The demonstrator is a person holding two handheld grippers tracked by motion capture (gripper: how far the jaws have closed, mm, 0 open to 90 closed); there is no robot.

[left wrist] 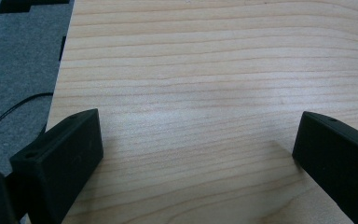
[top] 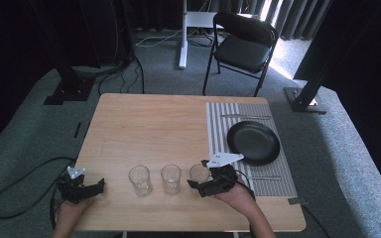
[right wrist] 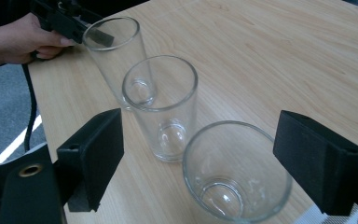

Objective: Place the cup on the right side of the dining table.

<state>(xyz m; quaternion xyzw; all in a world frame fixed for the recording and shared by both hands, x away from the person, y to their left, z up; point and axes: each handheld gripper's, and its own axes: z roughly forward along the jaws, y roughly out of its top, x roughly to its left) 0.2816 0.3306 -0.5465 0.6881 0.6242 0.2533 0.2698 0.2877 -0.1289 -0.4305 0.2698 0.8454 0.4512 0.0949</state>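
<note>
**Right gripper lined up on the nearest glass**

We have three empty glasses standing in a row near the front edge of the table (top: 149,124). Our right gripper (right wrist: 198,163) sits at the right end of that row, its jaws spread wide with the nearest glass (right wrist: 237,170) between them; neither pad touches the glass as far as we can tell. In the high view the same gripper (top: 213,181) is right up against that glass (top: 199,173), just left of the striped mat (top: 223,129) that carries the black plate (top: 253,143), a fork (top: 245,117) at its far edge and another utensil at its near edge.

Our left gripper (top: 79,188) rests near the front left corner, jaws spread over bare wood, holding nothing.

What could go wrong from here, as we judge it:

- The middle glass (right wrist: 161,107) stands just beside the nearest one. If we push forward along the row, the far rim may knock into it and set the far glass (right wrist: 114,56) rocking too
- The glass tapers toward its base, so a grip placed low may slip upward, and a grip on the smooth wall may let it tilt
- If one pad meets the glass before the other, we may tip it toward the front edge
- Swinging right, we could catch the plate's rim
</note>
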